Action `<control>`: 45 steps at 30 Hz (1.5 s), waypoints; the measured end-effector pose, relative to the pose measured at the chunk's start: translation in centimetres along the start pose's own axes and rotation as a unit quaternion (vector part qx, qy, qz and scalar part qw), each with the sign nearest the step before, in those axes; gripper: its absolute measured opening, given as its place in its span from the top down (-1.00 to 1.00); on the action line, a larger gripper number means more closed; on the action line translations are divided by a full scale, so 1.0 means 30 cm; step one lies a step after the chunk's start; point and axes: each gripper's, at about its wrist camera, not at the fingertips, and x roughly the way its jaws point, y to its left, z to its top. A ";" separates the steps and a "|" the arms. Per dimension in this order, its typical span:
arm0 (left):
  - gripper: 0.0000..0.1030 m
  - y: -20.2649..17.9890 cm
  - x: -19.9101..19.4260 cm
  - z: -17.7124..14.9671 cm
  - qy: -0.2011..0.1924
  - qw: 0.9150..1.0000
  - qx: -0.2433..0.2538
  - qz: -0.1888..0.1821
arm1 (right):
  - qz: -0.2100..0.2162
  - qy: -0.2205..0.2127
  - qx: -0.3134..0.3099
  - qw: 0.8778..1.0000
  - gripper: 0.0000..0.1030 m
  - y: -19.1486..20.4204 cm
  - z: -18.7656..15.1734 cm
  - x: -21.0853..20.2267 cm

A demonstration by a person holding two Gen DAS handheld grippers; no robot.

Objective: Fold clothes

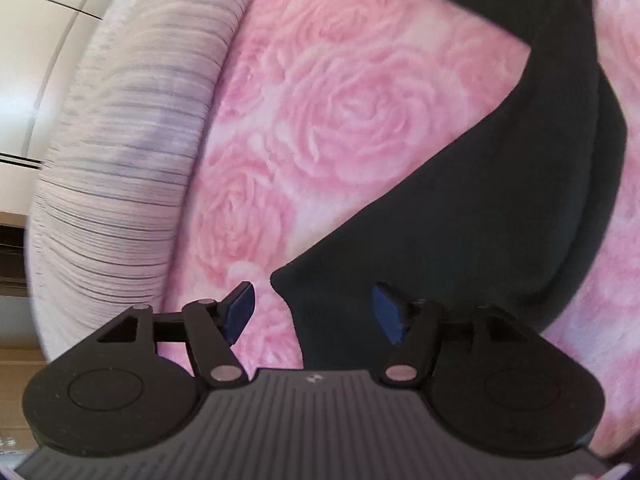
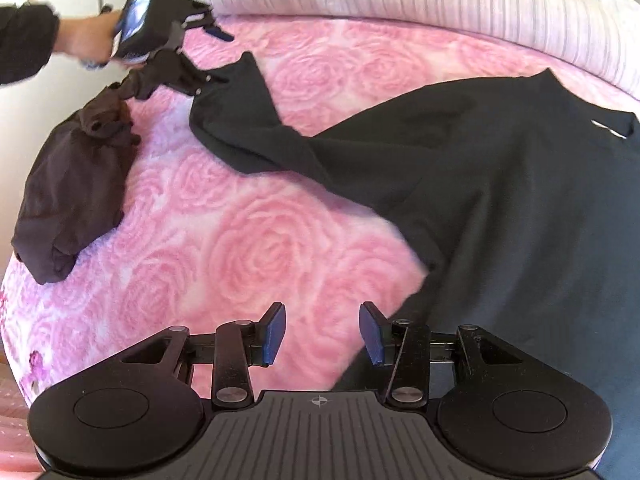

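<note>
The black shirt (image 2: pixel 500 184) on the pink rose blanket (image 2: pixel 256 240) looks soft and floppy. Both grippers (image 1: pixel 314 312) (image 2: pixel 322 334) are open and empty. Grab its sleeve end (image 2: pixel 236 92).

A matt black cloth shirt (image 2: pixel 500 184) is lying on a plush pink rose-patterned blanket (image 2: pixel 256 248). The ribbed pillow (image 1: pixel 128 152) is looking soft, possibly corduroy; blur is hiding its weave.
</note>
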 end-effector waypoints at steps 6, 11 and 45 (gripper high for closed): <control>-0.74 0.047 0.072 0.010 -0.011 0.997 0.069 -0.042 | -0.040 -0.020 0.005 0.999 0.13 -0.014 -0.011 -0.016; -0.74 0.061 0.111 0.052 -0.002 0.985 0.151 -0.089 | -0.075 -0.024 0.039 0.996 0.13 -0.068 -0.011 -0.029; 0.62 -0.561 -0.656 -0.474 0.017 0.989 -0.146 -0.015 | -0.057 -0.005 0.031 0.998 0.13 0.077 -0.001 -0.020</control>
